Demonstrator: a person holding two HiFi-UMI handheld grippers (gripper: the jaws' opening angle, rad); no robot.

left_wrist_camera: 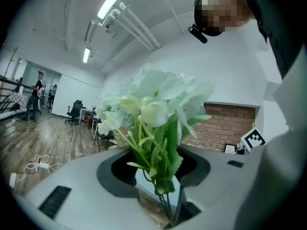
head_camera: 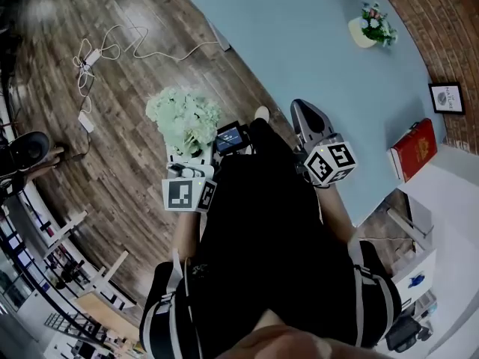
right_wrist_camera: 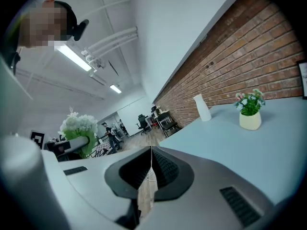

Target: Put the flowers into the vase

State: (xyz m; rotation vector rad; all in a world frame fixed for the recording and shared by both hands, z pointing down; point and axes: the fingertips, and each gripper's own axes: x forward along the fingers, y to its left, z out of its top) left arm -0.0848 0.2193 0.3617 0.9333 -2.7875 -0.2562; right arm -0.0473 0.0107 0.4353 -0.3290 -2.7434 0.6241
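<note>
Taking in an office room along a brick wall.

Looking down on a pale blue tabletop (head_camera: pixel 314 51) running beside the brick wall (head_camera: pixel 449 13); finding a small cream pot of pink and blue blooms (head_camera: pixel 363 34) standing upright toward its far end, a red book (head_camera: pixel 415 149) sitting at its near right edge, and a framed picture (head_camera: pixel 447 97) by the wall between the two. Spotting a white cable with a power strip (head_camera: pixel 90 58) lying looped on the plank floor (head_camera: pixel 112 163), well apart from the tabletop. Catching, in the left gripper view, a black office chair (left_wrist_camera: pixel 74 111), a person (left_wrist_camera: pixel 36 92) standing far back, and ceiling light strips (left_wrist_camera: pixel 112 4) glowing overhead.
</note>
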